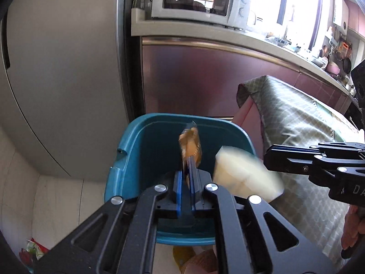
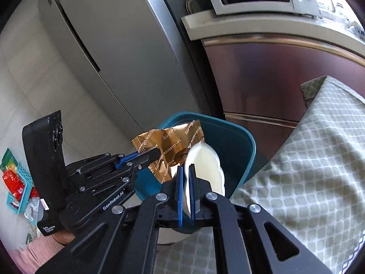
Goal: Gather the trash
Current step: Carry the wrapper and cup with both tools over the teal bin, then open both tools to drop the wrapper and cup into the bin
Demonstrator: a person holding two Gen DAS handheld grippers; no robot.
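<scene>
A teal bin (image 1: 146, 146) stands on the floor beside the table; it also shows in the right wrist view (image 2: 237, 146). My left gripper (image 1: 187, 173) is shut on a gold snack wrapper (image 1: 190, 147) and holds it over the bin's opening. The wrapper shows flat in the right wrist view (image 2: 173, 150), with the left gripper (image 2: 146, 154) clamped on it. My right gripper (image 2: 186, 175) is shut on a white paper cup (image 2: 205, 166), held over the bin's rim. The cup (image 1: 244, 175) looks blurred in the left wrist view, next to the right gripper (image 1: 269, 157).
A table under a green patterned cloth (image 2: 308, 171) stands right of the bin. A silver fridge (image 1: 68, 68) is behind on the left, a maroon cabinet (image 1: 205, 80) with a microwave (image 1: 198, 0) behind. A blue basket with packets (image 2: 18, 182) lies on the floor at left.
</scene>
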